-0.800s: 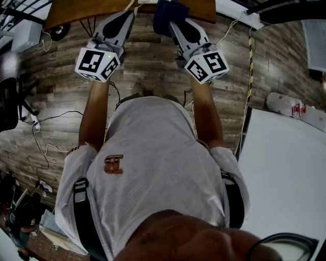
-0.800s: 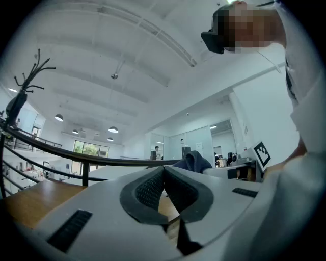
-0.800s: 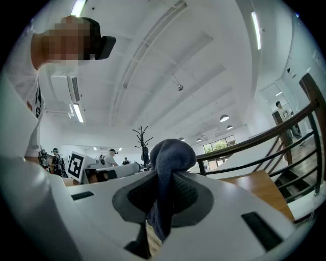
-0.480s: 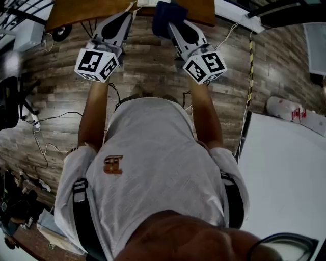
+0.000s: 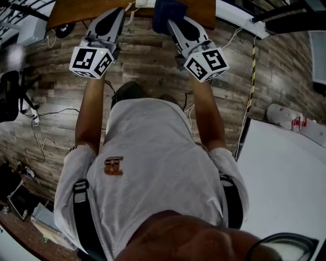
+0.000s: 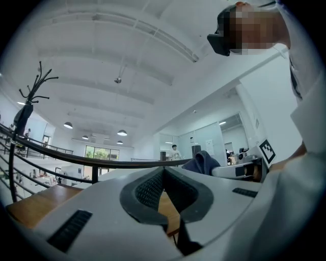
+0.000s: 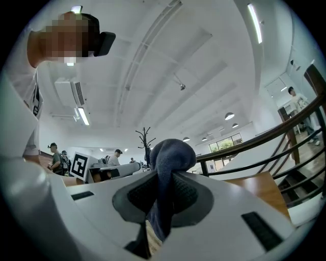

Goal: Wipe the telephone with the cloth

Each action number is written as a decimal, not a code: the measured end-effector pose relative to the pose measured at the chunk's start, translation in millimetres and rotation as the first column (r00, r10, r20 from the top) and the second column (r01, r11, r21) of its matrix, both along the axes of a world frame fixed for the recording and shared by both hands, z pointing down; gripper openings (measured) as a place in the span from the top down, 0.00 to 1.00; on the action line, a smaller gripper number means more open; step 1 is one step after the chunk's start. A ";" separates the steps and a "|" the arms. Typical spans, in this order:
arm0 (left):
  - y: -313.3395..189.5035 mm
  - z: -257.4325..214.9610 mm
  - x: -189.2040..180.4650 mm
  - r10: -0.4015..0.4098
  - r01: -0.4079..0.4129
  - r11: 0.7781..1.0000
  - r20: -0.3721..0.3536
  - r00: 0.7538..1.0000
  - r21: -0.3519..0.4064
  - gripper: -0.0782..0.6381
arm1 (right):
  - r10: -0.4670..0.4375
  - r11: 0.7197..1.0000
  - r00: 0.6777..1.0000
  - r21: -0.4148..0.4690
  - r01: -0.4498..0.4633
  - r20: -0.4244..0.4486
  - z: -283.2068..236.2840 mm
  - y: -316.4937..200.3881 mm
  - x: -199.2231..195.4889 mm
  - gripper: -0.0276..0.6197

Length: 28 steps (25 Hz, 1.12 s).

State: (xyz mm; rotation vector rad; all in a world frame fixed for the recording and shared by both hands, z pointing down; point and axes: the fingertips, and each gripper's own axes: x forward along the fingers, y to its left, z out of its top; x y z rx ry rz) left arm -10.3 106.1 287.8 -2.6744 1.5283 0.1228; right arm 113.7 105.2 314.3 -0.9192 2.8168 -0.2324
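So here's where you're at: both arms are stretched straight out in front of you, and the 2 grippers sit side by side, near each other but apart, with their tips reaching over the near edge of the brown desk (image 5: 71, 10). Your right gripper (image 7: 164, 176) has its fingers pinched on the dark blue cloth (image 7: 172, 152), which bunches into a rounded lump above the pads and trails down between them too. In the head view that cloth sits right at the desk's near edge, about midway along it. Your left gripper (image 6: 164, 171) has nothing in it, with its fingers pressed together at the tips and just bare desk wood showing through the gap lower down. As for the telephone, I can't really pick it out. There's a small pale thing (image 5: 143, 2) cropped at the top of the head view, on the desk between the 2 grippers, too cut off to call. Under your arms it's wood-plank floor (image 5: 147, 66) with some cables (image 5: 46, 114) on it.
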 end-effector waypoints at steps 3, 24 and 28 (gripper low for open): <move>-8.8 -0.9 -0.1 -0.009 0.009 1.000 0.008 1.000 0.005 0.87 | -0.003 1.000 1.000 0.005 0.003 -0.008 -2.3 -10.2 1.2 0.85; -211.1 24.4 -72.4 0.061 -0.063 0.998 0.094 0.994 0.014 0.87 | 0.091 0.995 0.992 -0.028 -0.094 -0.088 16.5 -208.3 -75.9 0.85; -244.8 38.3 -88.9 0.093 -0.091 0.996 0.101 0.991 -0.022 0.87 | 0.106 0.993 0.988 -0.038 -0.110 -0.109 23.4 -239.2 -98.2 0.85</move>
